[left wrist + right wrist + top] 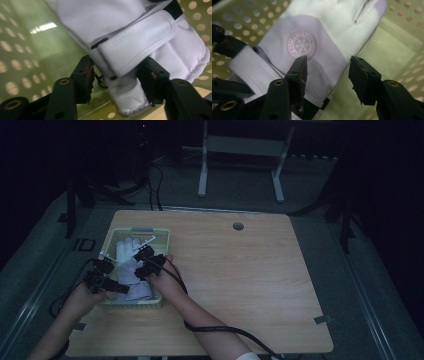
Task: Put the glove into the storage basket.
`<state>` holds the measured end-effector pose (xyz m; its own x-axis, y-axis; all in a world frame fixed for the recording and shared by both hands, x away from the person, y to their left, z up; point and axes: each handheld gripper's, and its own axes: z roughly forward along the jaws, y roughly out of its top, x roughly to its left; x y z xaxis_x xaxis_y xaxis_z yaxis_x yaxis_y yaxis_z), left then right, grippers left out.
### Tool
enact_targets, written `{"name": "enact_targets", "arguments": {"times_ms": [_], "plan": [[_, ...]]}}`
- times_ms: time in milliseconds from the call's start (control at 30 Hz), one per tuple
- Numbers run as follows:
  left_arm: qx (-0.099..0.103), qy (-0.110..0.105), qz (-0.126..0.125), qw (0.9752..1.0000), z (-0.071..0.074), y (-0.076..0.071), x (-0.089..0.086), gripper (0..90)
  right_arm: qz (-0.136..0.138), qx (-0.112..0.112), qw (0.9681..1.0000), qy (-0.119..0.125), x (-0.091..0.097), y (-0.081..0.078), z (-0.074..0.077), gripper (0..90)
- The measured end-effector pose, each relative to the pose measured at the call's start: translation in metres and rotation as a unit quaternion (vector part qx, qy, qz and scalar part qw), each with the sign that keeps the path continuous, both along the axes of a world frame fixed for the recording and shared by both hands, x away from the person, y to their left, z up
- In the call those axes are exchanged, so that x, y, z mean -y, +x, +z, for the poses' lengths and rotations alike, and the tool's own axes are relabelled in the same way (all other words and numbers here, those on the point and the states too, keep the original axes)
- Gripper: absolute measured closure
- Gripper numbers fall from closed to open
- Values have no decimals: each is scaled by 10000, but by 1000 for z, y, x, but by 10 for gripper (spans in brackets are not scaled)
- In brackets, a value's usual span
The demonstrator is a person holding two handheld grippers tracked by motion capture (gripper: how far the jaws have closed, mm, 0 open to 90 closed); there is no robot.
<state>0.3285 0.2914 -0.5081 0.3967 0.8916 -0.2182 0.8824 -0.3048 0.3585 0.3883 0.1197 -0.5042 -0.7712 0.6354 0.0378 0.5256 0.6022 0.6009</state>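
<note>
A white glove [129,251] with a lilac back and a round emblem [302,45] lies in a pale green perforated basket [112,240] at the table's left. My left gripper [117,75] is low in the basket, jaws apart on either side of the glove's strapped cuff [135,42], not clamping it. My right gripper [327,72] hovers open over the glove's back just past the emblem, and through the gap between its jaws I see glove and basket floor. In the right gripper view the left gripper's jaws straddle the cuff [249,67]. From above, both grippers [117,275] [146,257] meet over the basket.
The basket sits near the left edge of a light wooden table [240,280], which has a cable hole [238,226] at the back. Black cables trail from both grippers across the front. A white-legged desk frame [240,165] stands on the floor beyond.
</note>
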Motion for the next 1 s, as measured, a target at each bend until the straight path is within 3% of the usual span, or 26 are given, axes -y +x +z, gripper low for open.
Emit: {"name": "enact_targets", "arguments": {"times_ms": [133, 267, 300, 367, 467, 567, 667, 800, 867, 1000], "plan": [[293, 137, 132, 9994, 11, -9, 1, 342, 72, 76, 9999, 128, 5, 0, 8, 420], [659, -117, 481, 9966, 22, -17, -1, 248, 93, -47, 9996, 255, 10, 0, 14, 310], [831, -240, 532, 9948, 26, -20, 0, 248, 91, -69, 9995, 297, 12, 0, 15, 283], [968, -390, 589, 9928, 29, -25, 1, 211, 140, -124, 9990, 403, 16, 0, 18, 240], [1076, -484, 442, 9920, 32, -30, 7, 145, 284, -135, 9979, 562, 22, -2, 23, 195], [1156, -511, 417, 9911, 33, -31, 12, 133, 407, -113, 9972, 611, 29, -3, 26, 170], [1407, -597, 526, 9868, 33, -32, 16, 8, 373, -107, 9971, 660, 39, -2, 29, 171], [1783, -451, 580, 9812, 35, -38, 22, 9, 395, -23, 9969, 676, 52, -1, 33, 170], [1781, -468, 536, 9814, 35, -40, 26, 8, 419, -16, 9968, 674, 59, 0, 34, 160], [1890, -607, 571, 9784, 37, -42, 34, 8, 416, 48, 9965, 719, 73, 0, 37, 155]]}}
